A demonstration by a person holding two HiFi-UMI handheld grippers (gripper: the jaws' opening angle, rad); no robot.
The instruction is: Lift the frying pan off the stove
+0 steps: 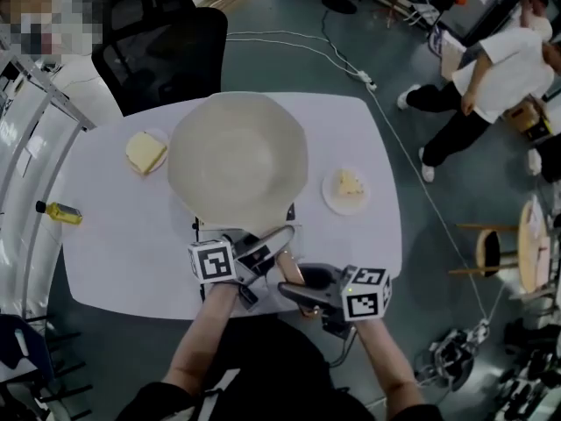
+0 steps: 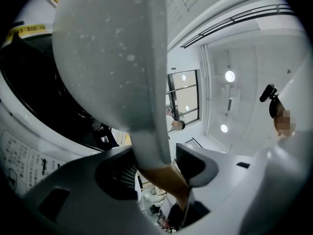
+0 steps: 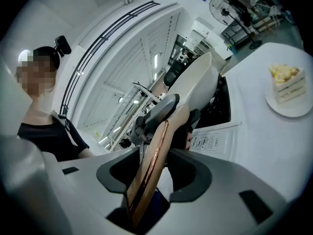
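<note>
At the tabletop's [image 1: 114, 261] near edge, right gripper [image 3: 155, 168] clamped the handle [image 1: 285, 266] end and left gripper [image 2: 159, 163] clamped it nearer the pan [image 1: 237, 160]. Pan sat mid-tabletop, seemingly tilted clear of the stove [image 3: 220, 106]; carrying away left.

White table [image 1: 114, 261] carries a cake slice [image 1: 350, 185] right, second slice [image 1: 145, 152] left; yellow bottle [image 1: 61, 212] beside its left edge, black chair [image 1: 162, 46] behind.

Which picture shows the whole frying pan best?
The head view: the frying pan shows whole from above, round and pale. The left gripper view shows only its curved side close up; the right gripper view shows it edge-on behind its handle.
</note>
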